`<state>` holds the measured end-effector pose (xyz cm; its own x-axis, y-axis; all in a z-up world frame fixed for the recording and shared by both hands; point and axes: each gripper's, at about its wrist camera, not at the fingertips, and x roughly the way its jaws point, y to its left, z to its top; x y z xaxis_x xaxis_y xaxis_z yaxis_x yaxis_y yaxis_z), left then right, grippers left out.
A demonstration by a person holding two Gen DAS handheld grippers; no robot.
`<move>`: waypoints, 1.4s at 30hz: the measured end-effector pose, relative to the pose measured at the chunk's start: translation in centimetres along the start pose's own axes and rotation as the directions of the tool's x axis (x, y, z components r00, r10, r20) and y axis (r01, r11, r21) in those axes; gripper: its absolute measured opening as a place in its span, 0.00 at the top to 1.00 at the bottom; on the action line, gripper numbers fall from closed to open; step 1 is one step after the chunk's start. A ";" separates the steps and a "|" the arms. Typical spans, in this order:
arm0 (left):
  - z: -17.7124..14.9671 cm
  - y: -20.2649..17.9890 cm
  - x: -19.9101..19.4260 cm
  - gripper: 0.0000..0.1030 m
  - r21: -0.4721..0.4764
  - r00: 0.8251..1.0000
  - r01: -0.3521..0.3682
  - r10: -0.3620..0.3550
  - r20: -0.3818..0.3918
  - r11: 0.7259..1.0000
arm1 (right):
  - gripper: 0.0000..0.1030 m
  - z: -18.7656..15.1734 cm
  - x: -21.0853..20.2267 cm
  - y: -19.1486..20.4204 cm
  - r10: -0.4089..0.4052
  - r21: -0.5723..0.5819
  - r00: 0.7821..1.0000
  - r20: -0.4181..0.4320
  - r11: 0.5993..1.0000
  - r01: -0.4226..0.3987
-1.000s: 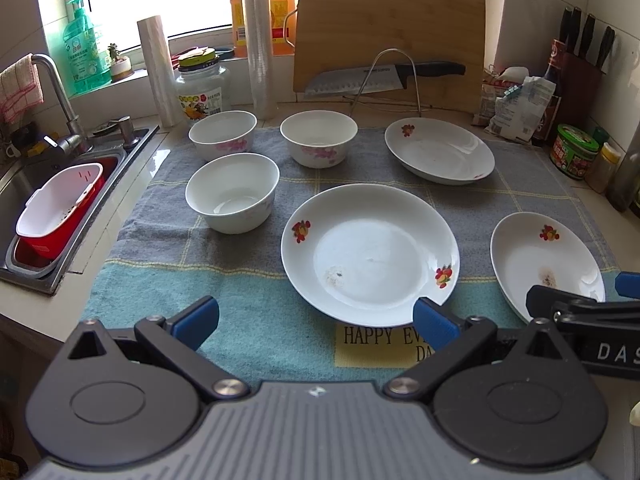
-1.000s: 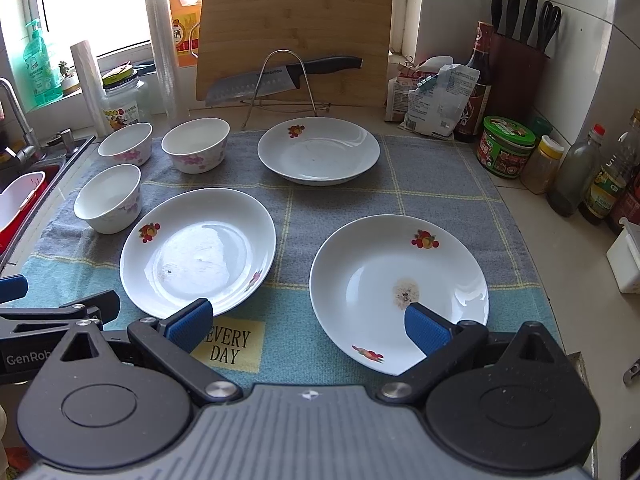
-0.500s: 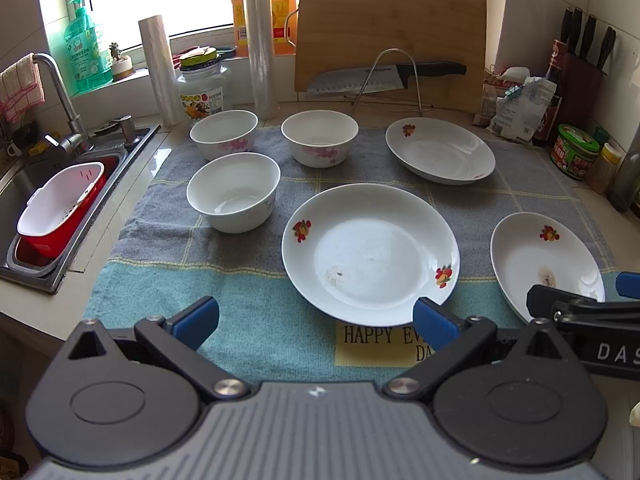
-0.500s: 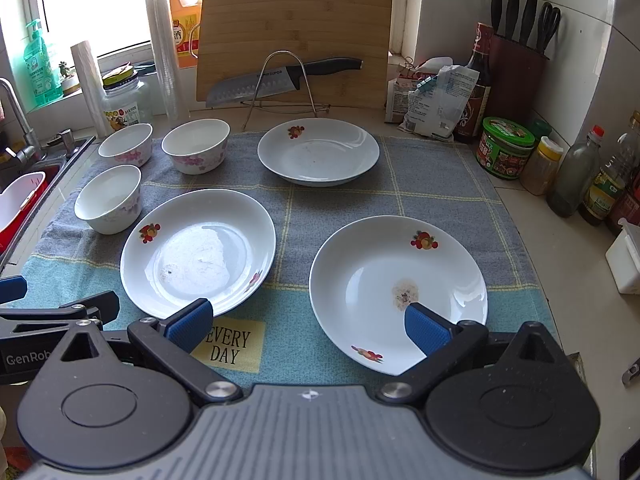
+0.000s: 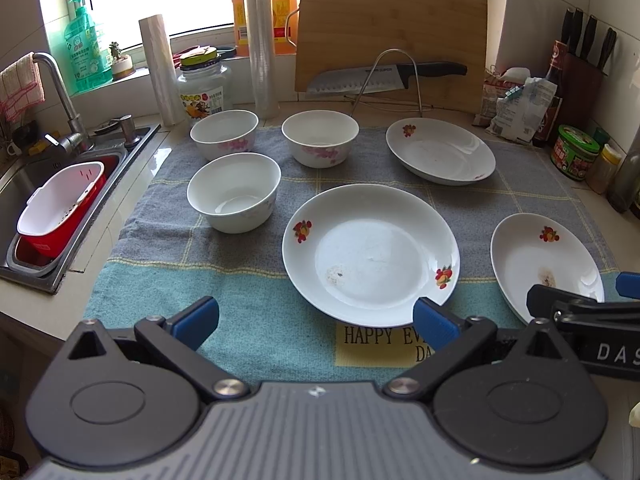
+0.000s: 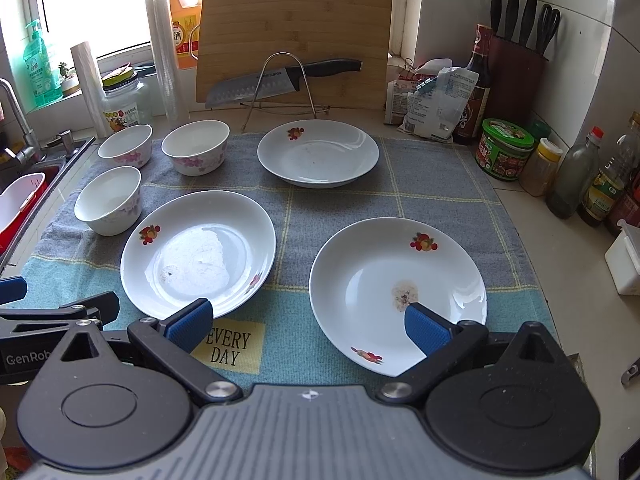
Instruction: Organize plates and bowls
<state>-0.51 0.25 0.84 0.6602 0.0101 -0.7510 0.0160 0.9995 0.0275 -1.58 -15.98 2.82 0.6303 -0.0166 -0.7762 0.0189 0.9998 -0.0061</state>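
The right hand-held gripper (image 6: 306, 326) hovers low over the near edge of the towel (image 6: 432, 200), fingers spread wide, nothing between them. Just ahead, partly under its right finger, lies the right plate (image 6: 398, 288); ahead to its left is the middle plate (image 6: 198, 254), and farther ahead the far plate (image 6: 318, 152). The left hand-held gripper (image 5: 316, 320) hangs alongside at like height, also released and empty, with the middle plate directly before it. Ahead and to its left stand three bowls: the near bowl (image 5: 234, 192), the left bowl (image 5: 224, 133) and the right bowl (image 5: 320, 138), all well apart from both grippers.

All six pieces look like glazed ceramic: stiff, fairly heavy, slick and breakable. A plate is probably best pinched at its raised rim, one finger above and one slid beneath; a bowl by its wall at the lip. Both grippers point forward and slightly down, roughly level, side by side.
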 end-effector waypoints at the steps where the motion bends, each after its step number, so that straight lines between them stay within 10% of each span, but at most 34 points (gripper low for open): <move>1: 0.0 0.0 0.0 0.01 0.000 1.000 -0.001 0.001 -0.001 1.000 | 0.00 0.0 0.0 0.0 -0.001 -0.001 1.000 0.001 1.000 0.001; 25: 0.7 0.9 0.1 0.01 0.010 0.999 0.034 -0.034 0.006 0.999 | 0.00 0.4 -0.6 0.8 -0.016 -0.007 1.000 0.019 1.000 0.016; 42: 1.0 2.5 0.7 0.01 0.121 0.974 0.194 -0.206 0.094 0.973 | 0.00 0.4 -2.3 2.0 -0.021 -0.008 0.991 0.131 1.000 0.023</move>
<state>0.74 2.75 0.99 0.7105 -0.1990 -0.6750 0.2348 0.9713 -0.0392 -2.67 -13.99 4.90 0.7263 -0.0391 -0.6862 0.0265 0.9992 -0.0289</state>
